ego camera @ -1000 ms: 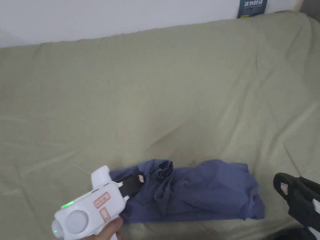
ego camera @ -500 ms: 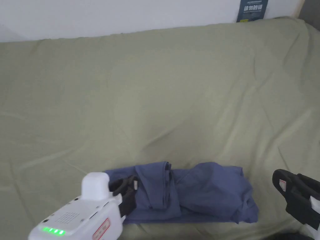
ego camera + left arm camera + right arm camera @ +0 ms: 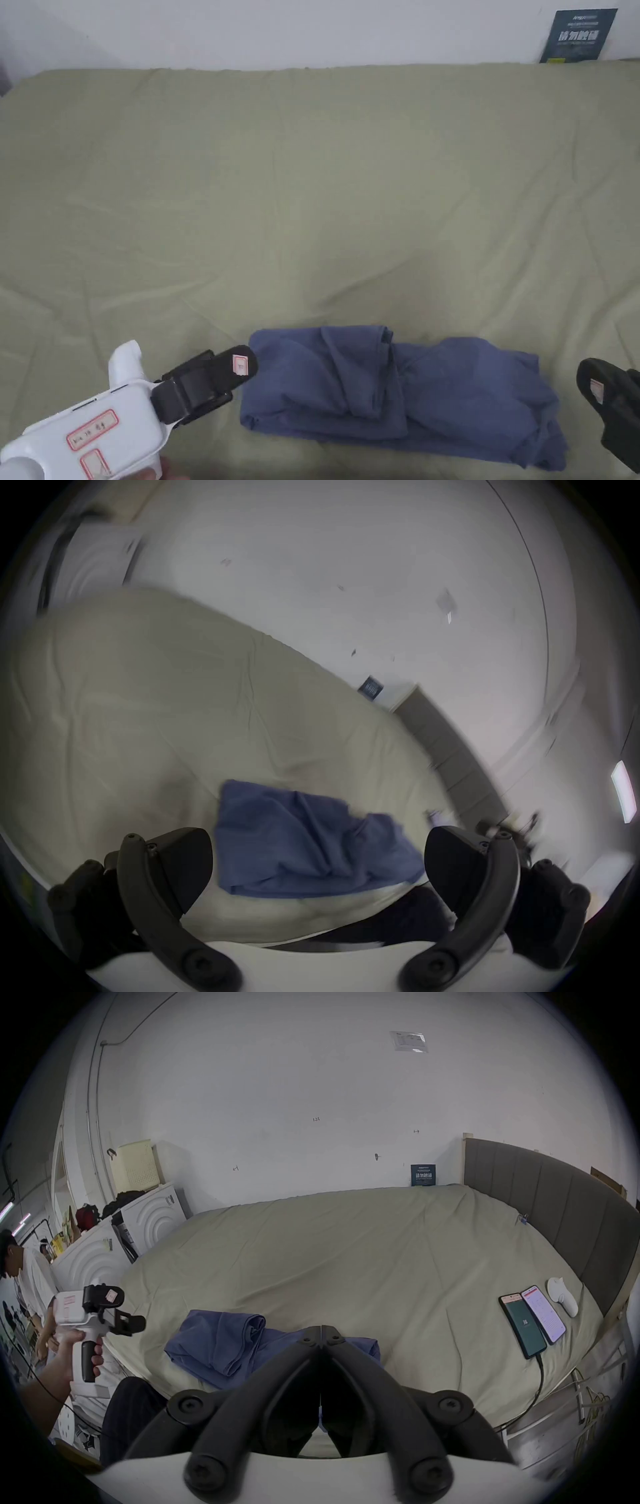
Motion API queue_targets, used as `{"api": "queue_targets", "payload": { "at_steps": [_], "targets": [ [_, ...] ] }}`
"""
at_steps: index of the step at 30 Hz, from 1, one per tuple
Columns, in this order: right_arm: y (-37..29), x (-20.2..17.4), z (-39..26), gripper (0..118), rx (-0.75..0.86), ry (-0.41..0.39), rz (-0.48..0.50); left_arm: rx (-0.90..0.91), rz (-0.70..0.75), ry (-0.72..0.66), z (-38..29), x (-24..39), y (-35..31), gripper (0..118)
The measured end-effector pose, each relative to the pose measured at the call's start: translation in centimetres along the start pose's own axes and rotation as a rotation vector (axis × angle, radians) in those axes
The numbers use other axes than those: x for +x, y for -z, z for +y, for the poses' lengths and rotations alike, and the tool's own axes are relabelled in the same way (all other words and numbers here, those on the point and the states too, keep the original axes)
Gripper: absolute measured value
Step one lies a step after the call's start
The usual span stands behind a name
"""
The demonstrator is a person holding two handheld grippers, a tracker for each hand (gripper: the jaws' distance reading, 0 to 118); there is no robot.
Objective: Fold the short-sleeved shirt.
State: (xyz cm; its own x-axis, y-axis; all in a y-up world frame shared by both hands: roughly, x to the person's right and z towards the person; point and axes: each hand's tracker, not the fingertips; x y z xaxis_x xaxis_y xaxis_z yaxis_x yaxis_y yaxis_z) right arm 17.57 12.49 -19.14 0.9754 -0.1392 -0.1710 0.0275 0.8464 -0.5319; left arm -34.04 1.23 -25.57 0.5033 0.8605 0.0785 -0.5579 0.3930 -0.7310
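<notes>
A blue short-sleeved shirt (image 3: 400, 394) lies folded into a long rumpled band near the front edge of the olive bed sheet (image 3: 312, 187). My left gripper (image 3: 234, 375) hovers just off the shirt's left end, apart from the cloth. In the left gripper view its jaws stand wide open around nothing (image 3: 317, 836), with the shirt (image 3: 304, 843) beyond them. My right gripper (image 3: 600, 390) sits at the bottom right, past the shirt's right end. In the right gripper view its jaws are pressed together (image 3: 321, 1328) in front of the shirt (image 3: 221, 1338), holding nothing.
Two phones (image 3: 533, 1321) and a white controller (image 3: 562, 1300) lie on the bed's right side by the grey headboard (image 3: 554, 1206). A dark sign (image 3: 578, 34) leans on the back wall. White appliances (image 3: 149, 1213) and another person (image 3: 24, 1269) stand at the left.
My left gripper has let go of the shirt's left end, drawn back to the left and opened. The lifted fold has settled flat. The head camera has swung left.
</notes>
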Motion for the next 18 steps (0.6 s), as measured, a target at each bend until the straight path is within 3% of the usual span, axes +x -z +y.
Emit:
{"api": "queue_targets", "payload": {
  "at_steps": [2,7,8,9,11,14,17,18],
  "targets": [
    [0.0,0.2,-0.1,0,-0.007,0.006,0.003,-0.030,-0.100,-0.129,0.3,-3.4,1.6,118],
    [0.2,-0.3,-0.2,0,-0.034,-0.003,-0.023,-0.175,-0.085,-0.351,-0.5,-11.4,6.2,118],
    [0.2,-0.4,-0.2,0,-0.036,-0.007,-0.023,-0.088,-0.261,-0.317,-0.4,-10.7,5.8,118],
    [0.2,-0.6,-0.2,0,-0.039,-0.007,-0.023,-0.100,-0.327,-0.346,0.0,-10.4,6.3,118],
    [0.5,-0.8,-0.2,0,-0.051,0.003,-0.020,-0.186,-0.297,-0.370,-0.2,-10.1,8.2,118],
    [1.5,-0.9,-0.3,0,-0.074,0.018,-0.014,-0.249,-0.252,-0.188,-0.3,-8.9,9.7,118],
    [1.7,-1.4,-0.1,0,-0.081,0.011,-0.014,-0.245,-0.240,-0.238,-0.2,-8.1,9.8,117],
    [1.7,-1.6,0.0,0,-0.080,0.008,-0.010,-0.247,-0.213,-0.238,0.0,-7.9,9.5,108]
  ]
}}
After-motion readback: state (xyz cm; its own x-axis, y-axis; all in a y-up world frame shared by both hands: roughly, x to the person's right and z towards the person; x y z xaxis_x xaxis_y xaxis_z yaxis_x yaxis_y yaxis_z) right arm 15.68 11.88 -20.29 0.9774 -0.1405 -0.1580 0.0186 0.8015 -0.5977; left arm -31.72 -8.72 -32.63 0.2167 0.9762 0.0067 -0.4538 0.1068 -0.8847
